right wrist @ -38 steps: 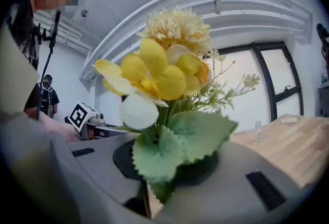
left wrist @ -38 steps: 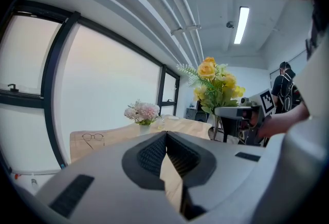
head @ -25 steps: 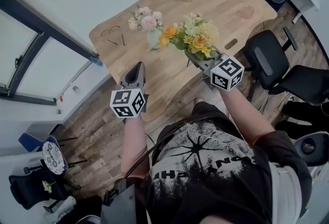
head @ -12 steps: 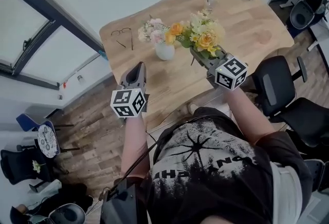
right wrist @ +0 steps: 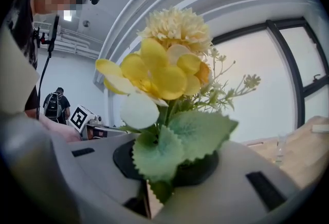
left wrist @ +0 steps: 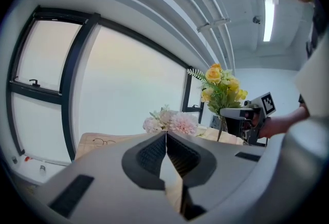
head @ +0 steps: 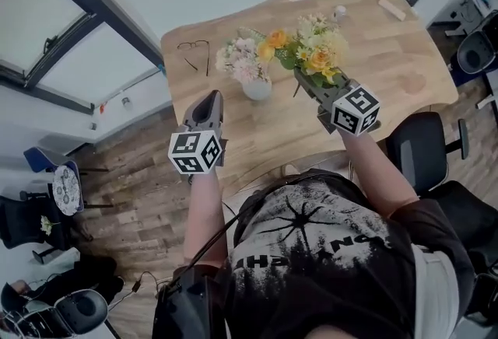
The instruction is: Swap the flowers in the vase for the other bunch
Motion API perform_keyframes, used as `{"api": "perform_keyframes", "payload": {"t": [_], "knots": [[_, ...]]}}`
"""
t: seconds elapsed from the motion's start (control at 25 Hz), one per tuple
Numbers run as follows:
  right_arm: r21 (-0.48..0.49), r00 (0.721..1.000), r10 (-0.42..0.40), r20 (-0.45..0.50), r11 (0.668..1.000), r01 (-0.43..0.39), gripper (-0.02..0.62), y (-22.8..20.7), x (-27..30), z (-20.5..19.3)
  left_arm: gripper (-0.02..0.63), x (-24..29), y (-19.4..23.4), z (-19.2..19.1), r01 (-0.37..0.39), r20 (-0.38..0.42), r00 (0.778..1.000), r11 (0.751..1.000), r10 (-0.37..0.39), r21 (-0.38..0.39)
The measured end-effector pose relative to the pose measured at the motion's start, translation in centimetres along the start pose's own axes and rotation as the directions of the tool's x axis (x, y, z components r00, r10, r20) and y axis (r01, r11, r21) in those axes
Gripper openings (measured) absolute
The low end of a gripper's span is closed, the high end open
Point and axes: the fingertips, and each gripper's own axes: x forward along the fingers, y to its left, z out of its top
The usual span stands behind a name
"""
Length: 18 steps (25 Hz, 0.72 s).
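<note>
Holding the yellow bunch (head: 313, 50) low on its stems, the right gripper (head: 310, 84) is clamped on it. In the right gripper view, stems and leaves are pinched between the fingers (right wrist: 97, 166). The left gripper (head: 208, 99) is empty, with its fingers pressed together.

Task state: the pink bunch (head: 243, 62) is not yet removed from the vase (head: 257, 89), which stands mid-surface. The swap is judged barely begun.

Risks:
- The yellow heads are carried just beside the pink blooms and overlap them in the head view. A brush there could tip the vase.
- The pink bunch cannot be gripped until the left fingers are opened. A closed approach would only push the flowers or the vase.
- The vase looks small and light. With the right gripper occupied, nothing is free to steady it, so it may be lifted with the stems or dragged across the surface (head: 373, 57).
- The yellow bunch is top-heavy and held near its base, so it could pivot or slip in the grip.
- The glasses (head: 194, 48) lie left of the vase and could be knocked by a wide left approach.

Pose: both grippers are held roughly level and aimed across the surface. The left is short of the vase, over the near edge. The right is to the vase's right, with its bunch angled up and towards the pink blooms.
</note>
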Motion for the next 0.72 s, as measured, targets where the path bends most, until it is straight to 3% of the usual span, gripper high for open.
{"api": "perform_keyframes", "payload": {"t": [0.48,0.64,0.72], "knots": [[0.021,0.999,0.025,-0.025,0.999,-0.025,0.074,-2.0,1.1,-1.3,0.018,2.5,1.3,-0.3,-0.020,0.012,1.000,0.999,0.020,-0.048],[0.029,0.999,0.016,-0.030,0.999,-0.015,0.074,-2.8,1.1,-1.6,0.023,3.2,2.1,0.1,-0.014,0.042,0.999,0.994,0.019,-0.108],[0.032,0.999,0.012,-0.031,0.999,-0.011,0.072,-3.1,1.1,-1.6,0.093,3.7,2.4,0.2,-0.004,0.051,0.999,0.989,0.011,-0.146]]}}
